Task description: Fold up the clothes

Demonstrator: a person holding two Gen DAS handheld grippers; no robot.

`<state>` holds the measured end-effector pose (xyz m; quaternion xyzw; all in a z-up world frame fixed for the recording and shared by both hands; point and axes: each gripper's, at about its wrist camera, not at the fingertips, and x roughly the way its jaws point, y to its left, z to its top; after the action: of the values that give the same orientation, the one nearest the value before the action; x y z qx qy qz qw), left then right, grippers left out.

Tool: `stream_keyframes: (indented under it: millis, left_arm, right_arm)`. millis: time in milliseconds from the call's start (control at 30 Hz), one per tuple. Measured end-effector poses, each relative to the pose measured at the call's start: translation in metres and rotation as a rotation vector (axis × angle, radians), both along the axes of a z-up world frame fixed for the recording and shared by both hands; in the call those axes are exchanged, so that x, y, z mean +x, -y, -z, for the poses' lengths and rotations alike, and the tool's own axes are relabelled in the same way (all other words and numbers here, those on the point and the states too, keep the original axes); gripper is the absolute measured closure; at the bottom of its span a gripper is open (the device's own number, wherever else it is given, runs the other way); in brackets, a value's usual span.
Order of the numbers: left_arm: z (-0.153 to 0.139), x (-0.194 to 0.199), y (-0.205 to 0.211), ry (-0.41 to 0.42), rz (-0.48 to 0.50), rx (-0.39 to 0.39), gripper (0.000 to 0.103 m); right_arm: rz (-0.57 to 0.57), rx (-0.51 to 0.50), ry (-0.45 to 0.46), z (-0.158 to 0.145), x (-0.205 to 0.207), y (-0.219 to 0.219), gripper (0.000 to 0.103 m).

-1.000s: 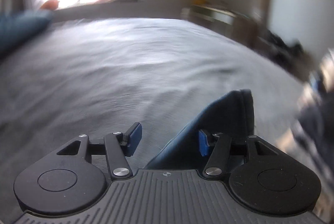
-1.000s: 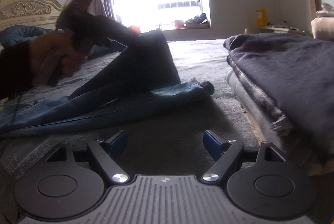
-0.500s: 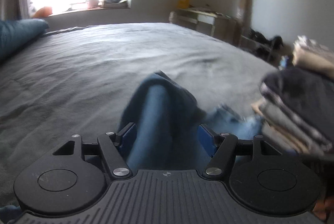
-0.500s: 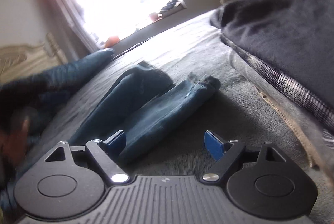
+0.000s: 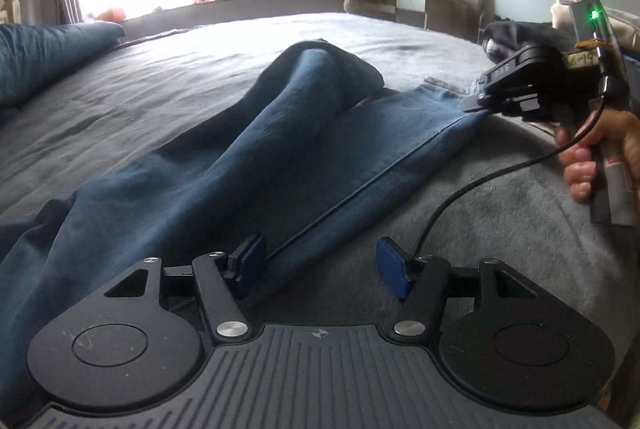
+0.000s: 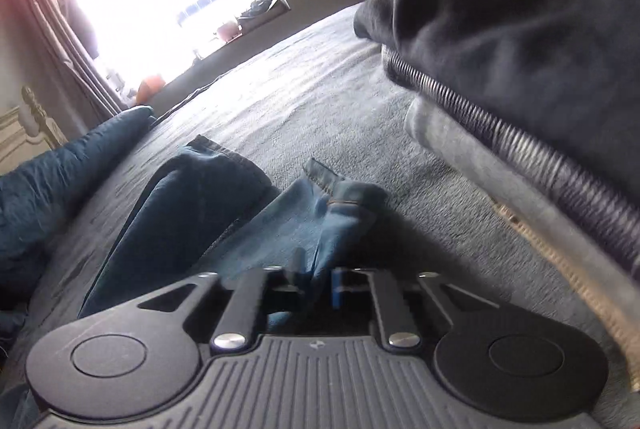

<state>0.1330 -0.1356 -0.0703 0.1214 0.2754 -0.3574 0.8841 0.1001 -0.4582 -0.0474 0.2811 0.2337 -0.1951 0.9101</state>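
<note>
Two trouser legs of blue jeans [image 5: 288, 145] stretch across a grey bed [image 5: 200, 53] in the left wrist view. The left gripper [image 5: 318, 263] hovers low over the jeans' near edge, jaws closing, its left pad over the denim, nothing pinched. At the jeans' far hem, the right gripper [image 5: 474, 105], held by a hand [image 5: 600, 149], bites the cuff.

From the right wrist view, the right gripper [image 6: 316, 283] is clamped on the jeans' [image 6: 188, 205] cuff, denim bunched between its closed fingers. A stack of folded clothes [image 6: 520, 41] sits just right of the jeans; a blue pillow [image 6: 52, 169] lies left.
</note>
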Motion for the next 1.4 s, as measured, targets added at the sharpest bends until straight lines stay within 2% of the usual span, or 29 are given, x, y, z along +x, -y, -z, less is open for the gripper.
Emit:
stream_keyframes:
  millis: [100,233,433,533,700,767,833,867,933,1033,1100,1200,1300,1400]
  left_arm:
    - [0.000,-0.011,-0.009,-0.002,-0.016,-0.019,0.042]
    - [0.000,-0.017,-0.026,-0.060,-0.019,-0.085,0.042]
    - [-0.003,-0.014,-0.042,-0.086,-0.049,-0.129,0.042]
    - [-0.010,-0.011,-0.045,-0.050,-0.062,-0.138,0.041]
    - [-0.013,0.000,-0.038,0.002,-0.084,-0.112,0.041]
    - [-0.011,0.004,-0.034,0.018,-0.089,-0.098,0.040]
    - [-0.008,0.011,-0.030,0.019,-0.102,-0.083,0.040]
    - [-0.006,0.015,-0.028,0.015,-0.108,-0.073,0.040]
    - [-0.002,0.023,-0.027,-0.001,-0.132,-0.069,0.040]
    - [0.002,0.031,-0.031,-0.027,-0.153,-0.093,0.039]
    - [0.003,0.034,-0.033,-0.037,-0.157,-0.110,0.039]
    - [0.004,0.035,-0.034,-0.043,-0.158,-0.123,0.038]
    - [0.006,0.035,-0.035,-0.043,-0.153,-0.131,0.038]
    - [0.007,0.035,-0.036,-0.048,-0.154,-0.137,0.038]
  right_arm:
    - [-0.009,-0.111,0.002,-0.017,-0.019,-0.016,0.098]
    - [-0.003,-0.214,-0.009,-0.033,-0.050,-0.036,0.098]
    - [0.008,-0.186,-0.152,0.013,-0.040,-0.026,0.091]
    - [0.019,-0.238,-0.160,0.004,-0.054,-0.034,0.055]
    - [-0.001,-0.337,-0.171,-0.018,-0.085,-0.054,0.055]
    - [-0.042,-0.397,-0.121,-0.036,-0.091,-0.069,0.054]
    - [-0.099,-0.400,-0.036,-0.057,-0.088,-0.078,0.052]
    - [-0.127,-0.379,0.005,-0.067,-0.083,-0.080,0.052]
    - [-0.175,-0.276,0.065,-0.080,-0.060,-0.073,0.052]
    - [-0.225,-0.058,0.073,-0.077,0.001,-0.047,0.052]
    - [-0.211,0.062,0.030,-0.061,0.048,-0.028,0.052]
    - [-0.138,0.186,-0.046,-0.028,0.100,0.001,0.052]
    - [-0.070,0.319,-0.092,0.005,0.129,0.027,0.052]
    - [-0.042,0.382,-0.068,0.020,0.141,0.040,0.053]
